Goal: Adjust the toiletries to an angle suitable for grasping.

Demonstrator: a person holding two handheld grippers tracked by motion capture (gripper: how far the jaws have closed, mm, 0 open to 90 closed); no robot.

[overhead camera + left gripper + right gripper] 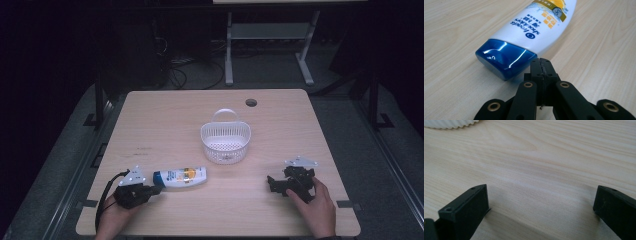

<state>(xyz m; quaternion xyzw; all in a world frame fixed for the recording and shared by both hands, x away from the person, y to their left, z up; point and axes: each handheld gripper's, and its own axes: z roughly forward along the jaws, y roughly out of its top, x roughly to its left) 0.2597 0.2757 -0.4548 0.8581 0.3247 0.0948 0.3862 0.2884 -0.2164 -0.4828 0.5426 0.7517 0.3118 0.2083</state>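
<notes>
1. left gripper (150, 191), black two-jaw tool in the person's left hand (114, 216), sits at the near-left part of the light wood table (165, 115). in the left gripper view its jaws are pressed together w/ nothing between them, tips just beside the bottle's cap.
2. white plastic shampoo bottle w/ blue flip cap and yellow-blue label (180, 177) lies on its side on the table, near-left of centre. cap end points toward the left gripper, body runs off to the right in the high view.
3. in the left gripper view the blue cap (504, 57) is close in front of the closed jaws, a bit to their left; can't tell if the tips touch it. bottle rests flat on the wood, not lifted.
4. right gripper (274, 184), same black type w/ grey three-cornered plate on top, held by the right hand (316, 207) at the near-right part of the table. jaws spread wide in the right gripper view, bare wood between them, pinching nothing.
5. white plastic slotted basket w/ loop handle (225, 142) stands upright around the middle of the table, beyond the bottle and well apart from both grippers. its ribbed rim (451, 123) peeks in at the top left of the right gripper view.
6. small dark round hole (251, 102) in the table's far side, behind the basket.
</notes>
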